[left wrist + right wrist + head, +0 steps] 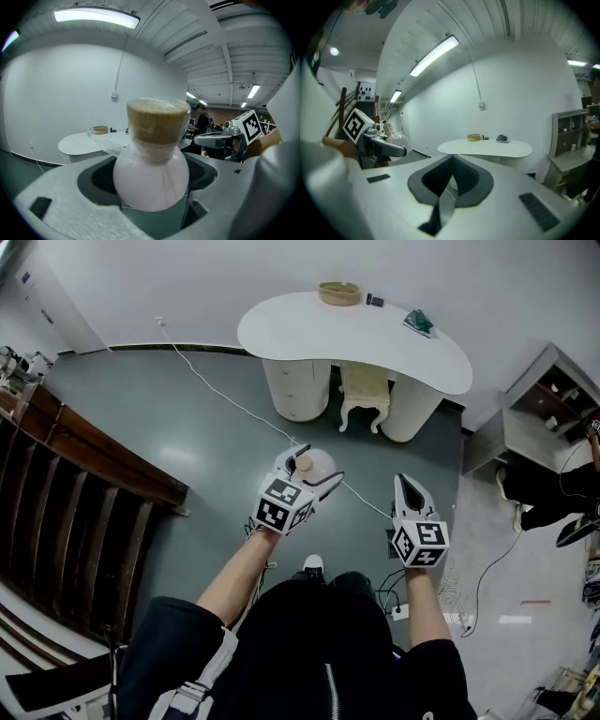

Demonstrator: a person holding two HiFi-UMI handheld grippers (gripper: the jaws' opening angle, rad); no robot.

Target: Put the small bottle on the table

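A small round pink bottle [319, 461] with a cork stopper is held between the fingers of my left gripper [312, 468], well above the grey floor. In the left gripper view the bottle [151, 173] fills the middle, upright, with the pads pressed on both sides of its body and the cork [157, 119] above them. My right gripper [407, 486] hovers beside it on the right, with its jaws together [449, 180] and nothing between them. The white curved table [356, 334] stands several steps ahead.
On the table sit a woven basket [339, 293], a small dark object [375, 301] and a dark green thing [419, 322]. A cream stool [364, 395] is tucked under it. A white cable [216, 390] crosses the floor. A wooden railing [84, 456] runs along the left; a grey shelf [548, 409] stands at the right.
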